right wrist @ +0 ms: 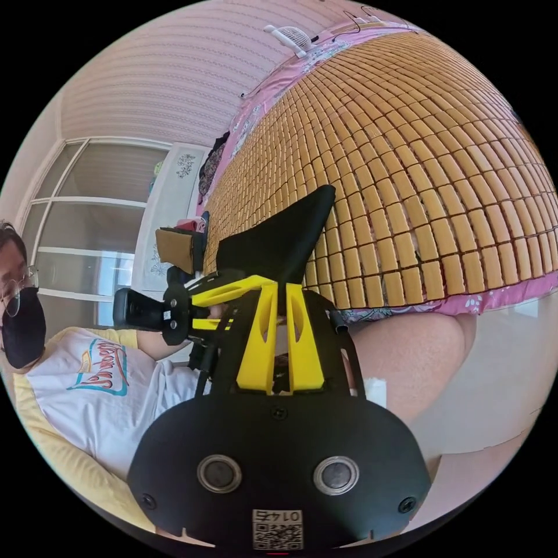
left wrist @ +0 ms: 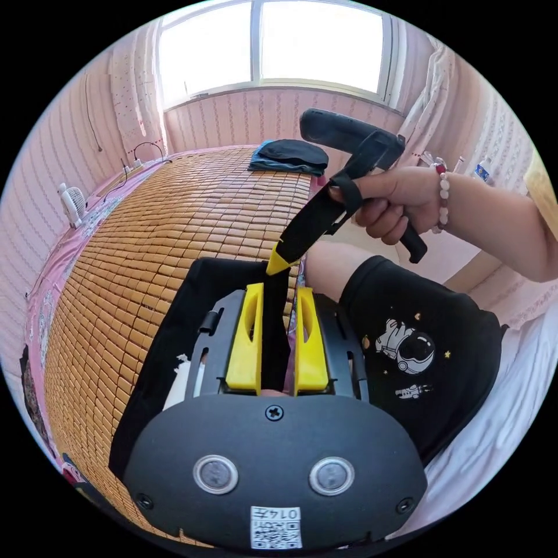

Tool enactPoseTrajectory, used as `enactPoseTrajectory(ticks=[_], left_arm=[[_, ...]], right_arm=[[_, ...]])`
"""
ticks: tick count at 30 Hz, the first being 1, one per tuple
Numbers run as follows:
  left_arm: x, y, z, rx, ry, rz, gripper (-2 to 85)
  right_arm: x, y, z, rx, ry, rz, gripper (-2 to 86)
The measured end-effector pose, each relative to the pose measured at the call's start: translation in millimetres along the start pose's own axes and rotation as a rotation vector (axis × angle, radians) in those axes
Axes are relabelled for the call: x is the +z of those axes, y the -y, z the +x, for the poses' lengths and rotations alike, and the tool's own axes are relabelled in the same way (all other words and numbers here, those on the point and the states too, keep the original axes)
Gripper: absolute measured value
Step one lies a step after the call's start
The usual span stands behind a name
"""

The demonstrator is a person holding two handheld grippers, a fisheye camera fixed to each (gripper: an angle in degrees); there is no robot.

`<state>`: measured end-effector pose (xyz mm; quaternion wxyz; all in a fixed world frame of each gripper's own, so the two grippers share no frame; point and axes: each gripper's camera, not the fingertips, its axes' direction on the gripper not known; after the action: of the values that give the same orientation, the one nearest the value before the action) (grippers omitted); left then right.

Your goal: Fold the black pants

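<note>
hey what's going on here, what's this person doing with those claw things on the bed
A person is folding black pants on a bamboo mat that covers the bed, holding a claw in each hand. The left claw is shut on a band of the black fabric, and the right claw also pinches black cloth that rises in a peak between its jaws. The two claws are close together near the mat's edge. A stack of folded dark clothes sits at the far end.

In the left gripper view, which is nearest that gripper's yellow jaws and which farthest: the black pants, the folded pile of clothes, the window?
1. Black pants: clamped between the left gripper's jaws.
2. Folded pile: at the mat's far end.
3. Window: on the wall behind the pile.
</note>
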<state>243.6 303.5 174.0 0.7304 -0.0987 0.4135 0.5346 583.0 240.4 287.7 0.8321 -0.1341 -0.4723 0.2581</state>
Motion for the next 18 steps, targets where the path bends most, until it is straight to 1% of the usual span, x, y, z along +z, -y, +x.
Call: enactPoseTrajectory(ticks=[5,9,11,13,15,18], left_arm=[[11,4,6,-0.025,0.019,-0.065,2.2],[5,0,10,-0.031,0.018,-0.043,0.5],[1,-5,13,-0.025,0.014,-0.026,0.2],[-2,-9,15,-0.011,0.009,-0.026,0.0],[-6,-14,17,-0.001,0.004,-0.024,-0.1],[-16,-24,21,0.004,0.014,0.001,-0.4]], right_arm=[[-9,-5,8,-0.017,-0.011,-0.021,2.5],[-38,-10,36,0.093,0.002,0.168,3.7],[-32,-2,53,0.155,-0.027,0.174,5.5],[-12,14,65,0.174,0.059,0.151,8.0],[3,24,68,0.168,0.098,0.148,8.0],[13,32,69,0.175,0.050,0.177,3.9]])
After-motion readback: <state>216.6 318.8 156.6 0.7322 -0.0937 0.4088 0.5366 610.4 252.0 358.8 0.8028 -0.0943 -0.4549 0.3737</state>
